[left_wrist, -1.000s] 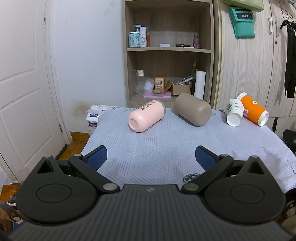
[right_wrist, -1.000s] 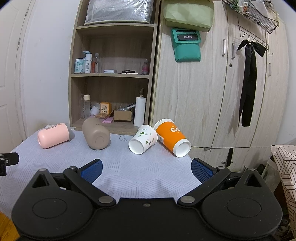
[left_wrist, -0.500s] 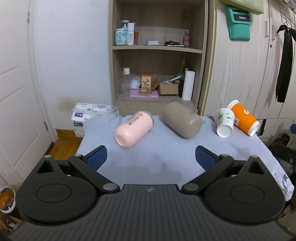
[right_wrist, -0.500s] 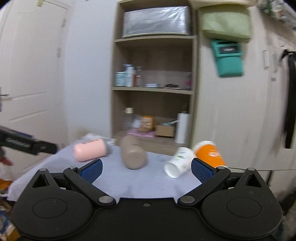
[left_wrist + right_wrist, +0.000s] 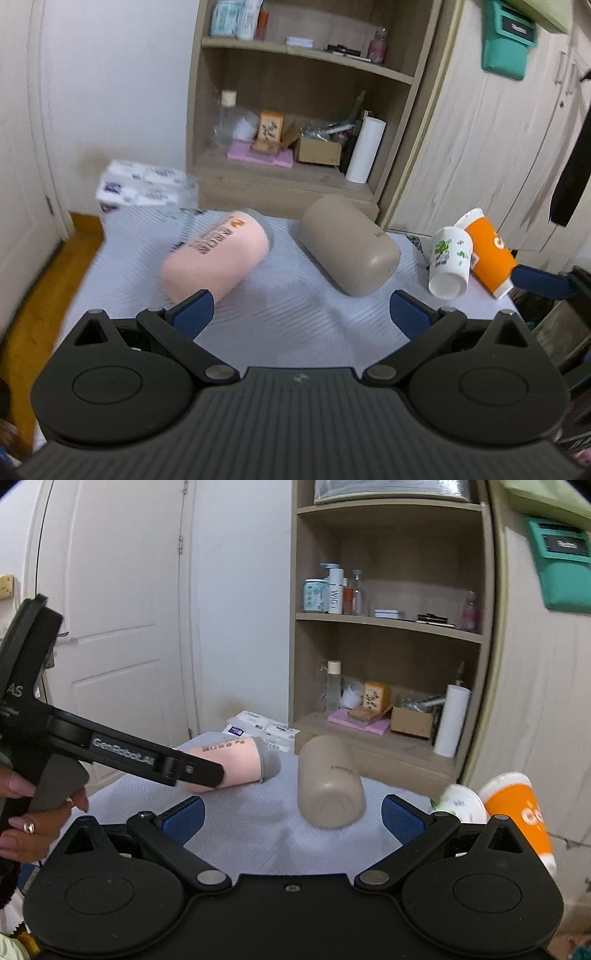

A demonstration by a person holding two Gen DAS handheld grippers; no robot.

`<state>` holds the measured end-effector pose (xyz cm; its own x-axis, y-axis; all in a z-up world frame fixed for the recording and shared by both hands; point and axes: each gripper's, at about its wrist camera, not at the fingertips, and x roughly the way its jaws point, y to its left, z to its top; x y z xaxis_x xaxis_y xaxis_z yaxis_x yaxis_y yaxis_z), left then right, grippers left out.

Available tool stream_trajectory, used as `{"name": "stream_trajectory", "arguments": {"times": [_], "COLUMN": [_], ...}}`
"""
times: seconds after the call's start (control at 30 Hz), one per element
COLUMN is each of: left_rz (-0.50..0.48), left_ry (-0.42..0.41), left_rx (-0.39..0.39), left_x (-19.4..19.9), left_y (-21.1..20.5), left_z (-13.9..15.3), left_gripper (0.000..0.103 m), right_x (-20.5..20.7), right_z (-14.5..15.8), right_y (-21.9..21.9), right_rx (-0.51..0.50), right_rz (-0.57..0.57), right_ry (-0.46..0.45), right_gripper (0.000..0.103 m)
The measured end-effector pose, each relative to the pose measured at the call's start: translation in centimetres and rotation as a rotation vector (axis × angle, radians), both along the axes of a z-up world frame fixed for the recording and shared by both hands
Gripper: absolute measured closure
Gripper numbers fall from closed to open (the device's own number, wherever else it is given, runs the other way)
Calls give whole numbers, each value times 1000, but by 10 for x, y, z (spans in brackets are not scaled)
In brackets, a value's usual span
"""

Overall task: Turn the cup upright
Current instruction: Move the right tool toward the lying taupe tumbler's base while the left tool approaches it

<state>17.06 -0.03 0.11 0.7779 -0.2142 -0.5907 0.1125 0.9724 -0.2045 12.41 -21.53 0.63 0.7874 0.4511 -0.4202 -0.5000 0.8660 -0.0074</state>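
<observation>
Four cups lie on their sides on a table covered with a pale cloth point(image 5: 295, 310). My left gripper point(image 5: 301, 308) hovers low over the near edge, jaws spread wide and empty, its left pad just beside the pink cup point(image 5: 216, 254). A tan cup point(image 5: 349, 243) lies to the right of the pink one. Further right, a white floral cup point(image 5: 448, 260) touches an orange cup point(image 5: 489, 254). My right gripper point(image 5: 291, 814) is also wide open and empty, facing the tan cup.
</observation>
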Motion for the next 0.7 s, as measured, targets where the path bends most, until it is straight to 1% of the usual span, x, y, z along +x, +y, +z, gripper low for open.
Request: {"name": "stream_trajectory", "arguments": {"times": [0.2,0.27,0.33,0.4,0.57,0.7], "left_rz": [16,16,7,4,23,35], "left_ry": [50,75,103,117,131,137], "left_rx": [-136,-198,-242,-265,-290,-318], "left_x": [31,41,51,57,70,77], "left_y": [3,5,5,4,2,3], "left_z": [-21,-29,-35,-39,-45,-49], "left_gripper": [1,1,2,2,2,3], "right_x": [36,47,57,66,88,110], "right_z": [-18,-24,-30,-33,-42,-54], "right_y": [6,9,15,20,33,38], "right_rx": [1,-19,-59,-85,-163,-193], "right_rz": [47,58,51,56,69,54], "right_ry": [-5,10,17,19,32,58], "right_gripper": [0,0,0,0,0,0]}}
